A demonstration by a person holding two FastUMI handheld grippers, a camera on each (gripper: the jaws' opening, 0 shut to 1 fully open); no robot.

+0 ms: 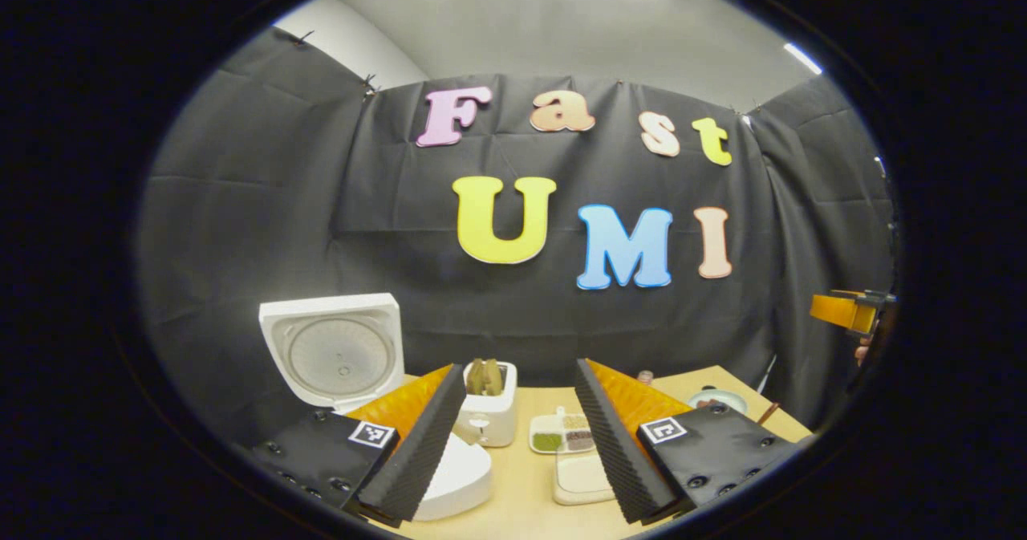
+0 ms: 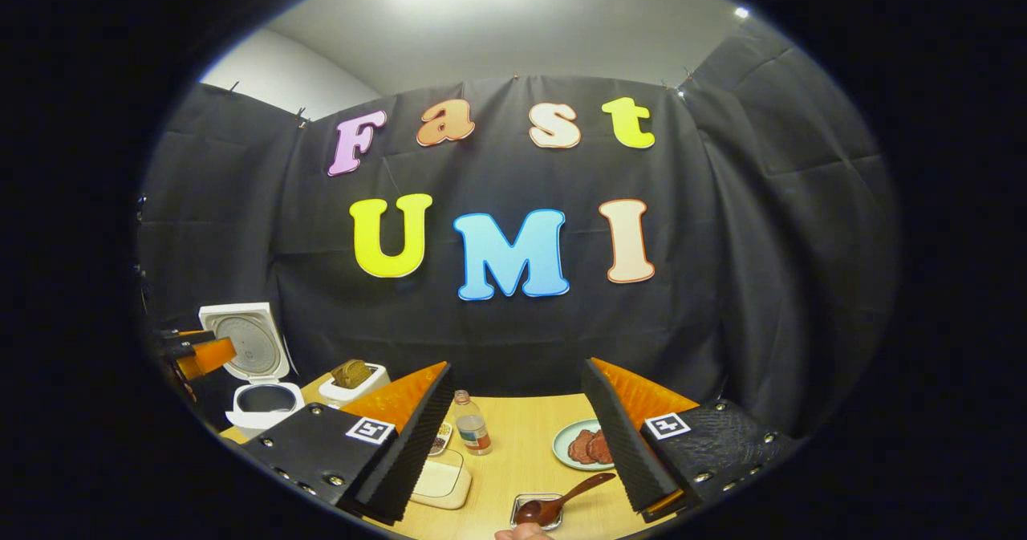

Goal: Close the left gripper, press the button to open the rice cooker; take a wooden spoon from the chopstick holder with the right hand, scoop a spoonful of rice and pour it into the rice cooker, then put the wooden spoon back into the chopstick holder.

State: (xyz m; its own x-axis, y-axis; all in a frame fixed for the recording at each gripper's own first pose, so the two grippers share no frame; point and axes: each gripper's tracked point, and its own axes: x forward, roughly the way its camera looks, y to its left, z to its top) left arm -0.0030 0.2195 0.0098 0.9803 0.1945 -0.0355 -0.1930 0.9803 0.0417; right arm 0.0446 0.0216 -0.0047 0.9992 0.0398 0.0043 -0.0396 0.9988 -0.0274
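We see both grippers' jaws apart, gripping nothing. The right gripper view shows the wooden spoon (image 2: pixel 562 501) lying on the desk (image 2: pixel 521 460); the left gripper view shows the rice cooker (image 1: pixel 337 355) with its lid up.

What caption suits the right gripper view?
Open jaws above a wooden spoon; rice cooker lid up at left.

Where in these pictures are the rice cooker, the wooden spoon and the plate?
rice cooker (image 2: pixel 265 399): right gripper view, on the dark inner pot's opening.
wooden spoon (image 2: pixel 562 498): right gripper view, on its handle near the bowl.
plate (image 2: pixel 564 444): right gripper view, on its bare left rim.
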